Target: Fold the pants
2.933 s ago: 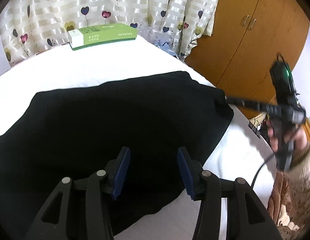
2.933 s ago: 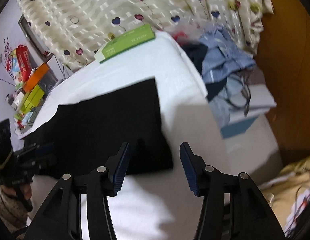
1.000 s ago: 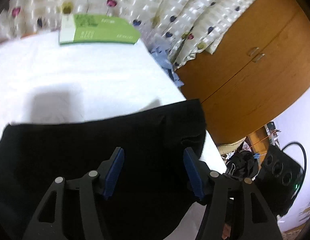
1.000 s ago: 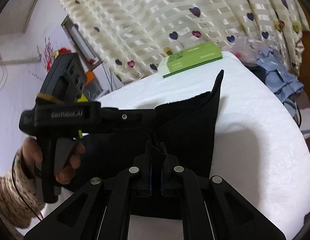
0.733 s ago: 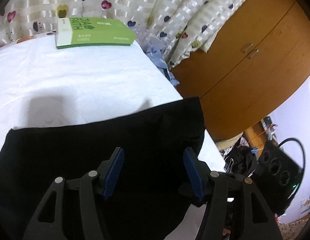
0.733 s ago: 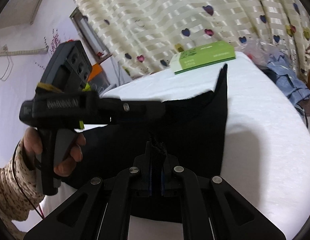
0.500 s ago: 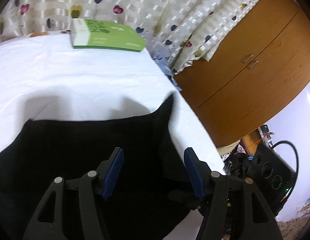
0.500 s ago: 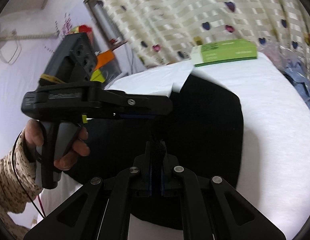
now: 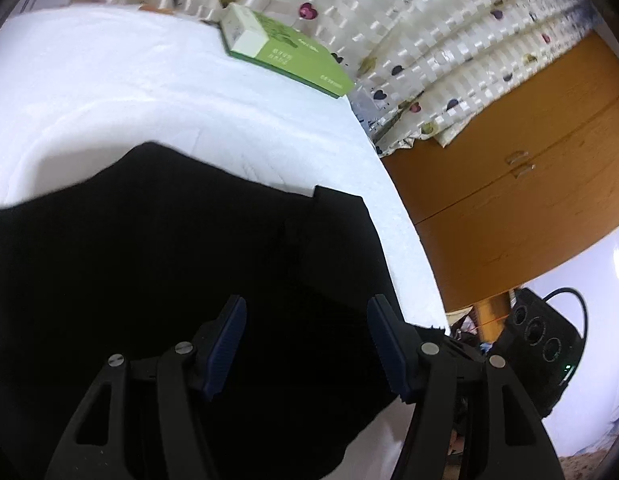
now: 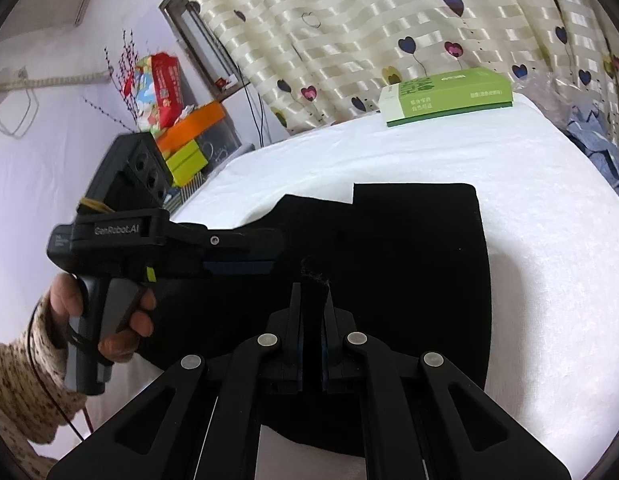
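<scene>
The black pants (image 9: 169, 248) lie on a white bed (image 9: 109, 92), folded over on themselves; they also show in the right wrist view (image 10: 409, 248). My left gripper (image 9: 305, 344) is open and empty, hovering just above the cloth near its right edge. My right gripper (image 10: 311, 300) is shut on a pinched bit of the pants' edge. The left gripper also shows in the right wrist view (image 10: 237, 256), held by a hand at the left over the pants.
A green and white box (image 9: 285, 54) lies at the bed's far edge by the heart-print curtain (image 10: 389, 20). A wooden wardrobe (image 9: 529, 184) stands to the right of the bed. Blue clothes (image 10: 601, 148) are piled beside the bed. Colourful boxes (image 10: 177, 120) sit on a shelf at the left.
My right gripper has carried the pinched pants edge across to the left, and the lifted flap now lies flat, folded over. My left gripper stayed open and shifted slightly.
</scene>
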A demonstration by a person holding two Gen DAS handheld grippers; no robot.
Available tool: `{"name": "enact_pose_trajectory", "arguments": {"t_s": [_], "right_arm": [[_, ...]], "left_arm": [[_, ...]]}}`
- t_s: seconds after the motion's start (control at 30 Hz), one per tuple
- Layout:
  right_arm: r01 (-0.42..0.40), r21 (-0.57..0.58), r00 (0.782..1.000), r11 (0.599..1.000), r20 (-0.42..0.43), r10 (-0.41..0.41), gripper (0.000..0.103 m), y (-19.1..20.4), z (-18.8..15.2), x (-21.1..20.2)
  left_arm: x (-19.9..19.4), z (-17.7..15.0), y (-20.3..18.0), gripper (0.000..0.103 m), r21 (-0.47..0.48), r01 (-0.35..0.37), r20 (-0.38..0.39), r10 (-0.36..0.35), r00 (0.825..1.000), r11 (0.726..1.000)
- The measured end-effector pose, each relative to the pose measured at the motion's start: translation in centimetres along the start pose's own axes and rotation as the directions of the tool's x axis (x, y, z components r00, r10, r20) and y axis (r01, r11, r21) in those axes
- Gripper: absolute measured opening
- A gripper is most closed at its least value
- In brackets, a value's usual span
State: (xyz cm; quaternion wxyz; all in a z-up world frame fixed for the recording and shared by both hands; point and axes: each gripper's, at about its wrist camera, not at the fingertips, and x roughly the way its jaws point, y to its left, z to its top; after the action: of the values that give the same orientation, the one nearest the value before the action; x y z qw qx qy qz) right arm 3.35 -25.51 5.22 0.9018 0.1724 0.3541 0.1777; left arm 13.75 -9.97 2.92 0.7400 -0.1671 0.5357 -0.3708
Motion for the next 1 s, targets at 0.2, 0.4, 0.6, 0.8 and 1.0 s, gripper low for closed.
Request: {"name": "enact_pose_trajectory", "arguments": {"t_s": [0.2, 0.4, 0.6, 0.8, 1.0], "right_arm": [[-0.021, 0.009, 0.999, 1.000, 0.044, 0.020, 0.005, 0.4, -0.4, -1.1], [-0.046, 0.002, 0.998, 0.999, 0.054, 0.046, 0.005, 1.2, -0.4, -1.4], [-0.096, -0.016, 0.993, 0.995, 0.071, 0.097, 0.005, 2.3, 0.0, -2.0], [-0.114, -0.066, 0.991, 0.991, 0.069, 0.118, 0.005, 4.4, 0.4, -1.8], [-0.144, -0.082, 0.987, 0.986, 0.058, 0.149, 0.005, 6.0, 0.5, -0.9]], "left_arm": [[1.3, 0.4, 0.1, 0.069, -0.048, 0.047, -0.019, -0.048, 0.999, 0.998], [3.1, 1.4, -0.1, 0.070, -0.074, 0.054, -0.044, -0.057, 0.997, 0.996], [4.0, 2.6, -1.2, 0.068, -0.056, 0.077, -0.056, -0.080, 0.995, 0.995], [3.3, 3.4, -1.3, 0.045, -0.062, 0.065, -0.056, -0.068, 0.996, 0.996], [1.3, 3.5, -1.1, 0.025, -0.022, 0.017, -0.028, -0.017, 0.999, 1.000]]}}
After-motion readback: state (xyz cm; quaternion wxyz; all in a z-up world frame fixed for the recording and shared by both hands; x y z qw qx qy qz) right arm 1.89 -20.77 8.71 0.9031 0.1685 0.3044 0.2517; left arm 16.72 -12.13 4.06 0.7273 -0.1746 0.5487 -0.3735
